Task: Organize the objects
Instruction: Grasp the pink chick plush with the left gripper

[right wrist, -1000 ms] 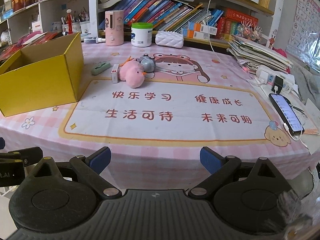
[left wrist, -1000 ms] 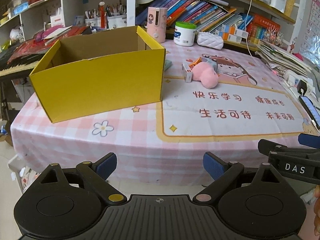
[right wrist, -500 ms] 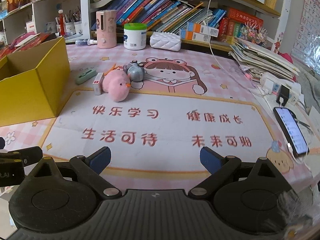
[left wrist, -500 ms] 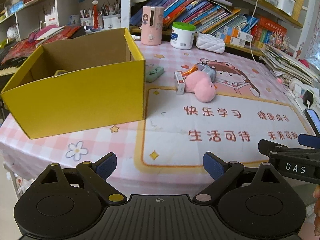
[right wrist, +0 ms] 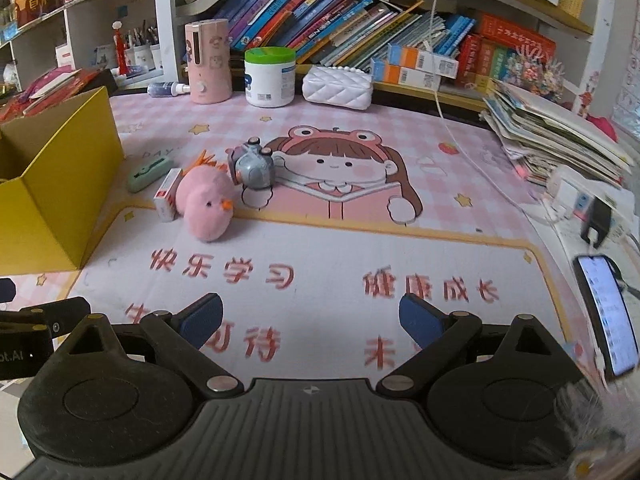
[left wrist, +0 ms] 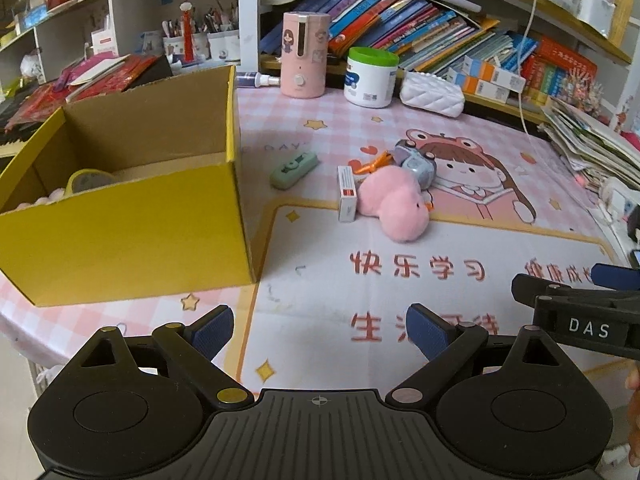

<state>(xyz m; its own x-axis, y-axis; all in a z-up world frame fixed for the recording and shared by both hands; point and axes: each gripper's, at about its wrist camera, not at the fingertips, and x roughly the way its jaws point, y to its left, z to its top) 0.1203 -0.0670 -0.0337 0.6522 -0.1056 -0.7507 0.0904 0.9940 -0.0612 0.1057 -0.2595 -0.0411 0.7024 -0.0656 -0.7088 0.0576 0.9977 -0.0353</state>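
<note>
1. Your left gripper hangs over the near edge of the table, its blue pads spread wide with nothing between them.
2. Your right gripper sits just beside it, and its jaws are likewise spread, with only the printed mat showing in the gap.
3. In the left wrist view the right tool's black finger juts in from the right edge; in the right wrist view part of the left tool shows at the left edge.
4. The yellow box stands open-topped on the left side of the table. Inside it you can see a roll of tape against the near wall; something pale lies beside the roll, too hidden to name.
5. The loose things cluster to the right of the box, well apart from both grippers: a pink plush chick lies on its side, with a small white and red carton touching its left flank.
6. A grey toy camera sits just behind the chick, with an orange piece poking out beside it.
7. A pale green flat gadget lies between the box and the carton, touching neither.
8. A phone with a lit screen lies at the table's right edge.
</note>
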